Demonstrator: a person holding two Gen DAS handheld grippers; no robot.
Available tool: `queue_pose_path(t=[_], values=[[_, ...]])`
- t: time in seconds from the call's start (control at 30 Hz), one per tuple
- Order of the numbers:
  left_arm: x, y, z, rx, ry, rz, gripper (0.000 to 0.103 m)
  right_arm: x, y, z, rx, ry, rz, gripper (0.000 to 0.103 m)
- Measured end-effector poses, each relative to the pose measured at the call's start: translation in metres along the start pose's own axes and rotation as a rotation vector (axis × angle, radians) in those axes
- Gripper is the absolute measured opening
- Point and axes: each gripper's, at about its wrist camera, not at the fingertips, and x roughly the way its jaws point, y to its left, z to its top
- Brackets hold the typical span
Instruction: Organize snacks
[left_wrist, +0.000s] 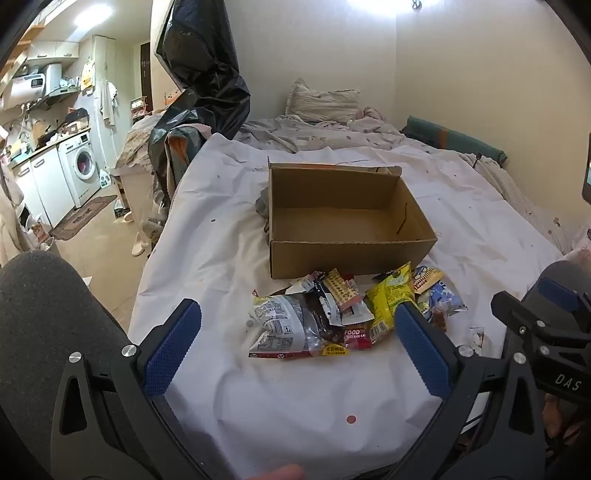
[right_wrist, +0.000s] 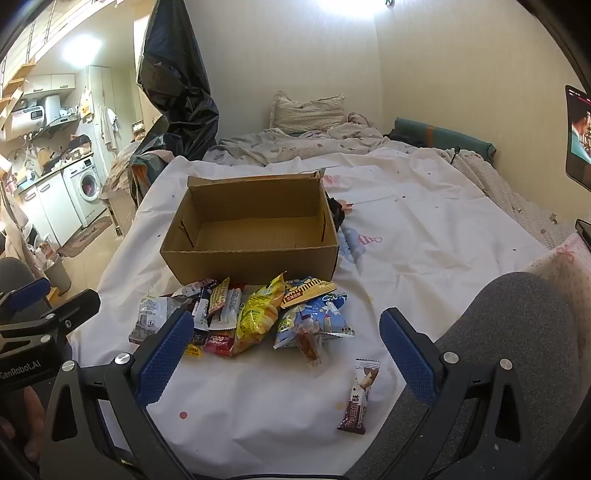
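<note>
A heap of snack packets (right_wrist: 251, 317) lies on the white sheet (right_wrist: 258, 398) just ahead of both claws, with an open, seemingly bare cardboard box (right_wrist: 251, 254) beyond. Left gripper (left_wrist: 299, 350) and right gripper (right_wrist: 284, 354) gape wide, holding nothing. One purple bar (right_wrist: 360, 398) lies between the right gripper's fingers.

The left gripper (left_wrist: 297, 343) and right gripper (right_wrist: 286, 347) each had black frames, blue textured finger pads (left_wrist: 171, 347), and round silver screws. White lettering marked their bodies. The person's knees (right_wrist: 517, 332) wore grey fabric.
</note>
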Motion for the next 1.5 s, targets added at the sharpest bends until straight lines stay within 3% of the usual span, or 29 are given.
queue_pose_path(t=[0.27, 1.5], values=[[-0.0007, 0.0021, -0.0007, -0.014, 0.002, -0.027, 0.103, -0.0002, -0.0004, 0.0, 0.002, 0.003, 0.003, 0.103], [-0.0033, 0.0051, 0.0044, -0.036, 0.002, -0.005, 0.103, 0.0004, 0.0003, -0.0001, -0.002, 0.008, 0.0, 0.103]])
